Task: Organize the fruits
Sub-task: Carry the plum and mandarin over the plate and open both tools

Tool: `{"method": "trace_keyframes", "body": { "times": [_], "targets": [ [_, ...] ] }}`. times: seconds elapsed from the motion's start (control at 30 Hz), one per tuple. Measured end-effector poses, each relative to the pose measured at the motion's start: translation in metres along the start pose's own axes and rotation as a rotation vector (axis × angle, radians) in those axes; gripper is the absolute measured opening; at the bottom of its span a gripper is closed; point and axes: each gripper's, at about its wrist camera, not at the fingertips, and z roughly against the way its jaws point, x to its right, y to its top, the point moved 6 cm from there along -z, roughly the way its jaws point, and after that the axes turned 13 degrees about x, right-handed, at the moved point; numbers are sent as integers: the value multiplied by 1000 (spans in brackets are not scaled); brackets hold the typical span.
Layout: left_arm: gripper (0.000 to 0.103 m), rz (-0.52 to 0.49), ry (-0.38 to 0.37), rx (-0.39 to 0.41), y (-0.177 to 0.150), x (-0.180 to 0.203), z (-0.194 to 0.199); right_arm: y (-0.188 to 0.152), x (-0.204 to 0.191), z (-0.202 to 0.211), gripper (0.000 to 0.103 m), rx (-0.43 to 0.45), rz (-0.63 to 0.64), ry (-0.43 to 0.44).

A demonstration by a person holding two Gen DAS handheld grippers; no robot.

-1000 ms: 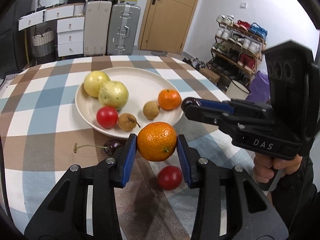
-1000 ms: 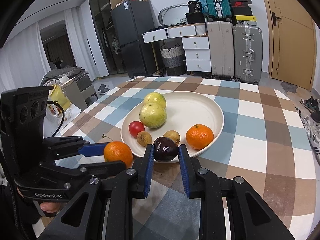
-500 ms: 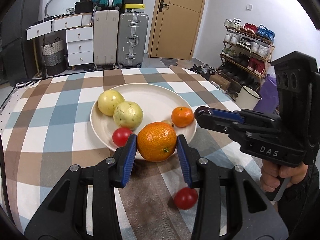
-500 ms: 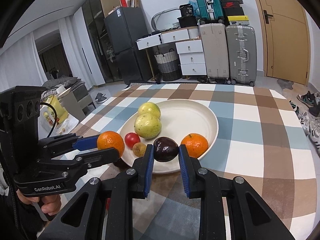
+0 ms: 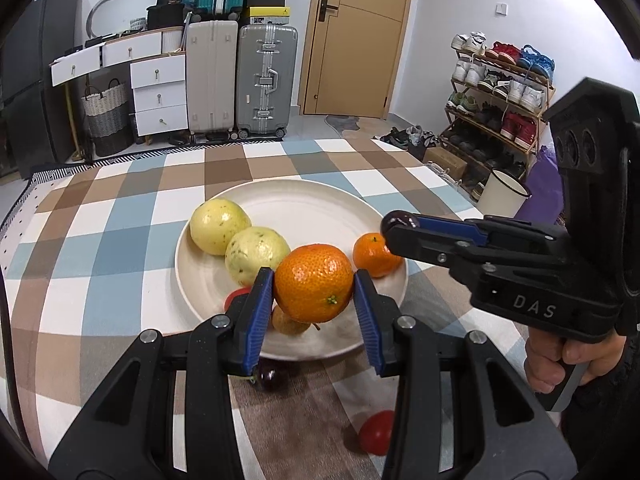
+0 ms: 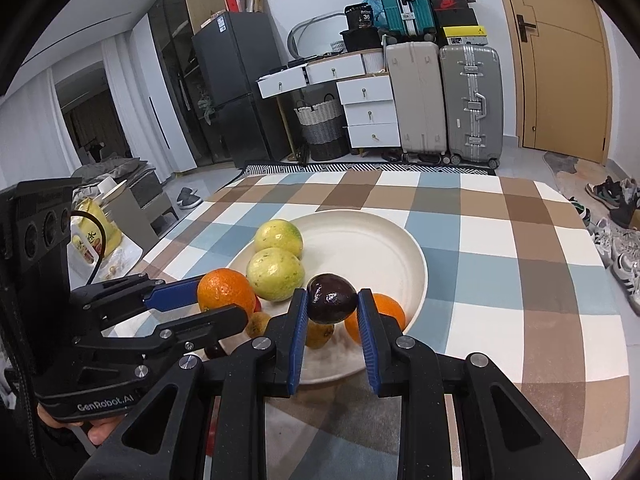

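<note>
The large orange [image 5: 313,282], pinched in the left claw [image 5: 313,300], now hangs over the plate's [image 5: 320,208] near rim rather than the worktop [image 5: 100,240]. The right claw [image 6: 333,316] pinches a dark fruit [image 6: 332,298], likewise carried over the plate.

**Checked table, one plate, two strays**

You've got a table [image 5: 120,216] under a blue, brown and white checked cloth. A cream plate [image 5: 320,208] sits directly on it, mid-table. Beside the plate's near rim lies a dark cherry [image 5: 272,378]; nearer you, a red fruit [image 5: 376,434] rests on the cloth.
</note>
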Motion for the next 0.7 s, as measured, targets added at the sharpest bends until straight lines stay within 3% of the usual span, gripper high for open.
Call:
{"method": "trace_keyframes", "body": {
  "times": [0.7],
  "targets": [
    [38,-5,-3,-33,-14,-1,-16,-6,-2,-31,25,-25,-38,-16]
  ]
}}
